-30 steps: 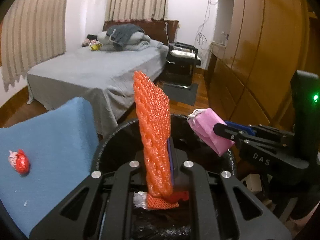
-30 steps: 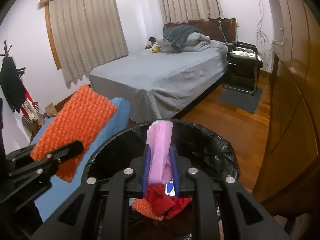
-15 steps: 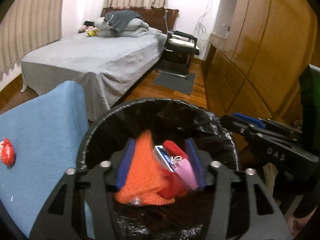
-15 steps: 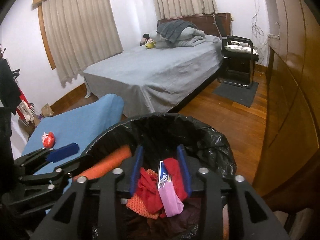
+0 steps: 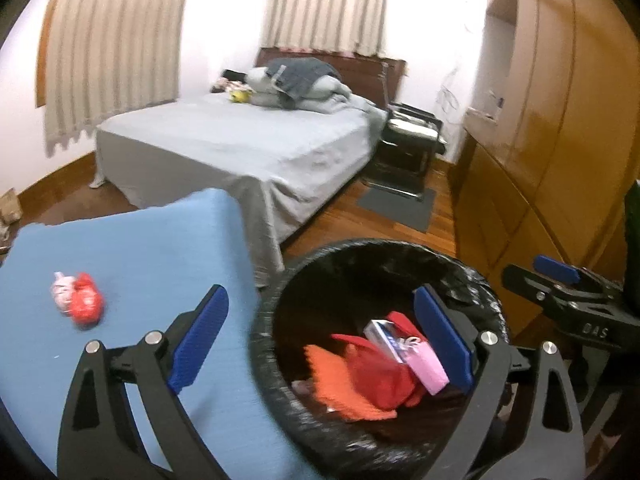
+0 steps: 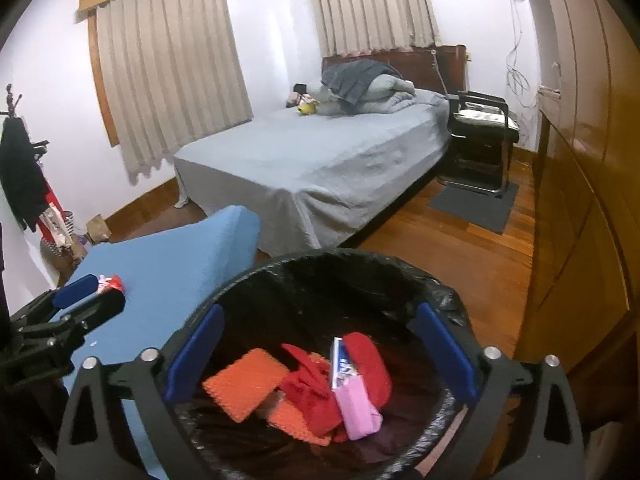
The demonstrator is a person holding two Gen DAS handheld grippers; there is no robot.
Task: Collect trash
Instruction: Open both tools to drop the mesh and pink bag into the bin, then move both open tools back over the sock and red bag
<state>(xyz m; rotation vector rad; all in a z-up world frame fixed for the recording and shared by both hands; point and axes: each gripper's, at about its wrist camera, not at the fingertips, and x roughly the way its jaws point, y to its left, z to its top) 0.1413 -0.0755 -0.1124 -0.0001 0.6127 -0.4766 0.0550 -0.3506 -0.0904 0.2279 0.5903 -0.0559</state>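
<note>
A black-lined trash bin (image 5: 472, 276) (image 6: 384, 268) holds an orange mesh pad (image 6: 246, 384) (image 5: 340, 388), red wrappers (image 6: 316, 396), a blue-white carton (image 6: 340, 362) and a pink piece (image 6: 356, 404) (image 5: 428, 368). My left gripper (image 5: 320, 340) is open and empty above the bin's left rim. My right gripper (image 6: 322, 354) is open and empty over the bin. A crumpled red and white wrapper (image 5: 78, 300) (image 6: 110, 282) lies on the blue-covered table (image 5: 132, 264) to the left of the bin.
A grey bed (image 6: 320, 160) stands behind the table and bin. A black chair (image 6: 480, 132) and a dark mat (image 6: 476, 200) are at the back right. Wooden wardrobes (image 6: 580, 180) line the right side. Clothes hang at the far left (image 6: 20, 168).
My left gripper opened and dropped the orange mesh pad into the bin. My right gripper opened and dropped the pink piece into it. Both grippers have since opened wider.
</note>
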